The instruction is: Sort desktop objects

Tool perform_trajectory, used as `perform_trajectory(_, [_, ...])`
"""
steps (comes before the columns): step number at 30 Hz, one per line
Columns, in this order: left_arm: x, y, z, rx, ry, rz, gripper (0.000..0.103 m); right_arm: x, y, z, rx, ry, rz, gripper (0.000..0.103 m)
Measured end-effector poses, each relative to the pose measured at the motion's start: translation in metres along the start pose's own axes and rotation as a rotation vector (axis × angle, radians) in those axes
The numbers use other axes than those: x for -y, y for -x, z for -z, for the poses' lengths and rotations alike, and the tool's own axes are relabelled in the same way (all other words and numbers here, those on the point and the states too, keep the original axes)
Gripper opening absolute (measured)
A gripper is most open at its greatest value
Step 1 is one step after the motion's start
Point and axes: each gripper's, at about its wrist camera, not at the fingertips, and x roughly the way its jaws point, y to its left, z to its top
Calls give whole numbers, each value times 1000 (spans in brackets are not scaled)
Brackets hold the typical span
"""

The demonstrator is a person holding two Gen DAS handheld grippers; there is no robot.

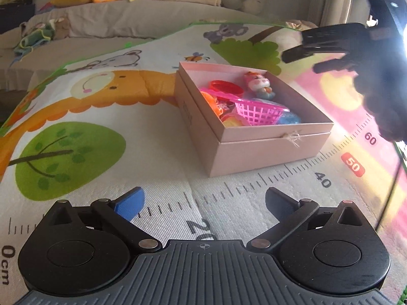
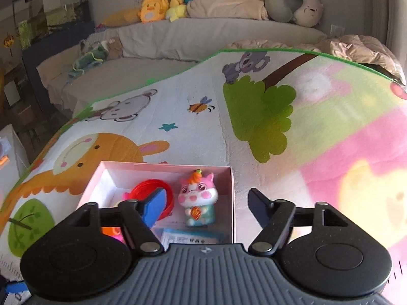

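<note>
**A:** Toys sat mostly inside the pink box (image 2: 232,203) already: the pig figurine (image 2: 198,200) stood by its right wall, with the red ring (image 2: 152,185) to its left, and in the left wrist view the pink basket (image 1: 257,113) lay nearer the front corner. What about the tongs?

**B:** The right tongs (image 2: 206,206) stood wide with nothing between the pads; the blue pad hung over the box, the dark one outside its right wall. I judged a drop just finished, so the good move was to lift straight clear before swinging away, so neither finger caught the wall or the figurine.

**A:** And the left?

**B:** The left tongs (image 1: 204,203) were wide and empty too, low over the play mat (image 1: 101,167), apart from the box's near corner.

**A:** Room to move?

**B:** Plenty. The mat lay bare on both sides of the box and beyond it, out to the green border (image 2: 279,49). Past that edge came the bed (image 2: 178,40) and the plush toys (image 2: 155,9), well apart. The right side glared, so anything left there I possibly missed.
</note>
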Motion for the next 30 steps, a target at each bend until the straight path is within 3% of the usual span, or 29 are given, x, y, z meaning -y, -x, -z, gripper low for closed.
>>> perform_trajectory(2, [2, 0, 3, -2, 9, -11, 103, 0, 35, 23, 52, 21, -37, 99])
perform_trajectory(7, [17, 3, 15, 32, -38, -91, 103, -19, 94, 87, 91, 140, -80, 103])
perform_trajectory(10, [26, 8, 27, 83, -71, -185, 103, -28, 99, 122, 37, 148, -83, 103])
perform_trajectory(16, [29, 5, 34, 74, -31, -237, 103, -33, 75, 181, -64, 19, -45, 103])
perform_trajectory(21, [30, -13, 30, 45, -52, -267, 103, -42, 57, 195, -70, 49, 50, 103])
perform_trajectory(30, [25, -16, 32, 45, -8, -249, 103, -40, 42, 187, -41, 30, 68, 103])
